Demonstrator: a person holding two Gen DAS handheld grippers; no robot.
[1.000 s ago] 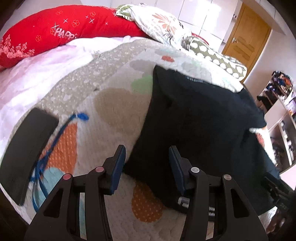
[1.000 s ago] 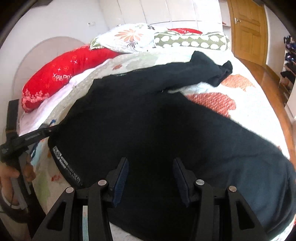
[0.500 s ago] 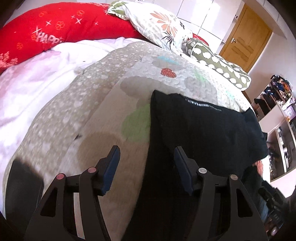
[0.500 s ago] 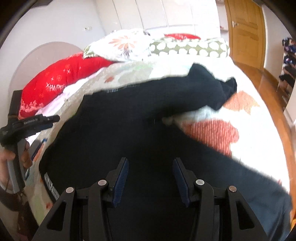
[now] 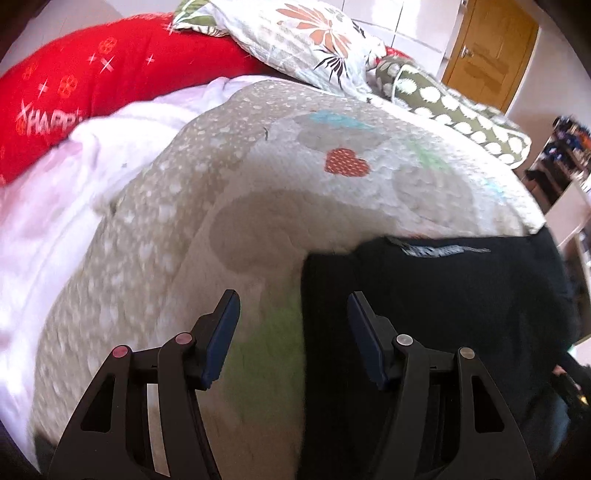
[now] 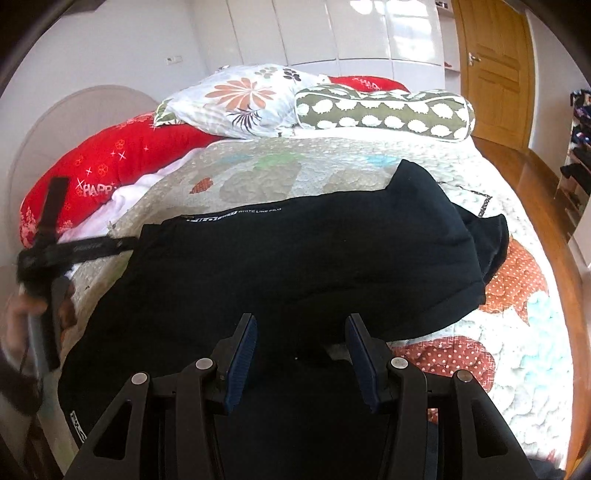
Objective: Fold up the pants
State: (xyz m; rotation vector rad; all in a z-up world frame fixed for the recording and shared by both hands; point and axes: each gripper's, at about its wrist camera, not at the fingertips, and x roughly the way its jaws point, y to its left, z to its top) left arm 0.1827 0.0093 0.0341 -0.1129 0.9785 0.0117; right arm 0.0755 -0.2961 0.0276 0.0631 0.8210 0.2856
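Note:
Black pants (image 6: 295, 258) lie spread over the patterned quilt (image 6: 258, 173), waistband with white lettering (image 6: 236, 216) toward the pillows. My right gripper (image 6: 301, 343) hovers open over the middle of the cloth, gripping nothing. In the left wrist view the pants (image 5: 443, 314) fill the lower right, and their left edge runs up between the fingers to a corner (image 5: 310, 258). My left gripper (image 5: 293, 325) stands open above that edge with its pads off the fabric. The right wrist view shows a hand (image 6: 18, 317) holding this left gripper (image 6: 125, 243) by the pants' left corner.
A red pillow (image 5: 92, 81), a floral pillow (image 5: 306, 33) and a green spotted bolster (image 5: 461, 114) line the head of the bed. White sheet (image 5: 55, 206) shows at the left. A wooden door (image 6: 495, 66), floor (image 6: 535, 177) and shelves (image 5: 565, 155) lie to the right.
My left gripper slid along the pants' edge toward the waistband corner and its jaws widened; the black object and blue cord left its view. My right gripper drifted over the pants, jaws unchanged.

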